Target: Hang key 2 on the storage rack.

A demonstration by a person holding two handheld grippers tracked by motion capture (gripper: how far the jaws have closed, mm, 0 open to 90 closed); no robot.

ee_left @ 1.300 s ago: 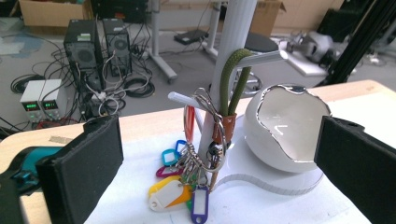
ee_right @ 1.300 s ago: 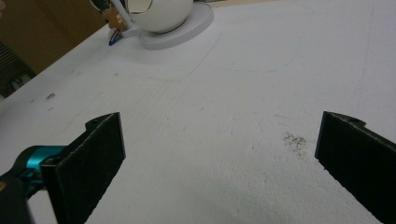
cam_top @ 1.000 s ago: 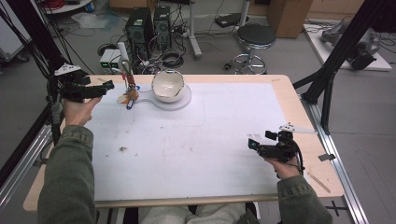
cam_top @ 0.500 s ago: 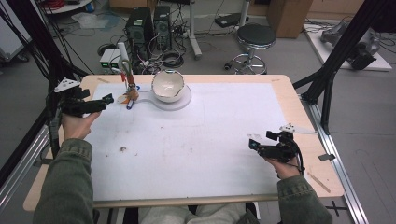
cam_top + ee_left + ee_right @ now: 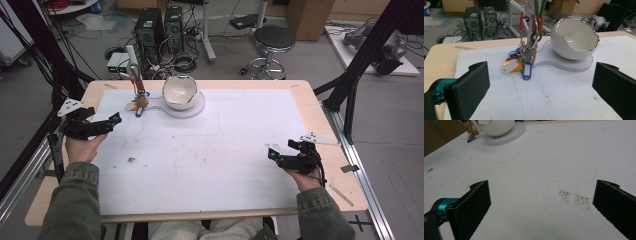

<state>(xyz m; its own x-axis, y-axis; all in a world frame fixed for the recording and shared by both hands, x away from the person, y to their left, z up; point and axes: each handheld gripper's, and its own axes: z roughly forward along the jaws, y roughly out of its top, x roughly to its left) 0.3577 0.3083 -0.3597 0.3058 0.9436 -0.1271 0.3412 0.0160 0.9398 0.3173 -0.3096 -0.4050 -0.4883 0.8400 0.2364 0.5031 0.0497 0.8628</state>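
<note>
One bunch of keys (image 5: 520,65), tags legible in the left gripper view, is hung on one stand (image 5: 532,37) beside one white bowl (image 5: 574,38), far counter (image 5: 320,115) edge. Left hand-held gripper (image 5: 541,93) and right hand-held gripper (image 5: 542,207) are spread, empty.

Beyond the bench's far edge, at upper centre: two black computer towers (image 5: 159,30) on the floor amid tangled cables (image 5: 182,62). To their right, a round black stool (image 5: 274,39) on a chrome base. At upper right, a brown cardboard box (image 5: 305,17); black frame struts (image 5: 360,60) slanting down the right side.
</note>
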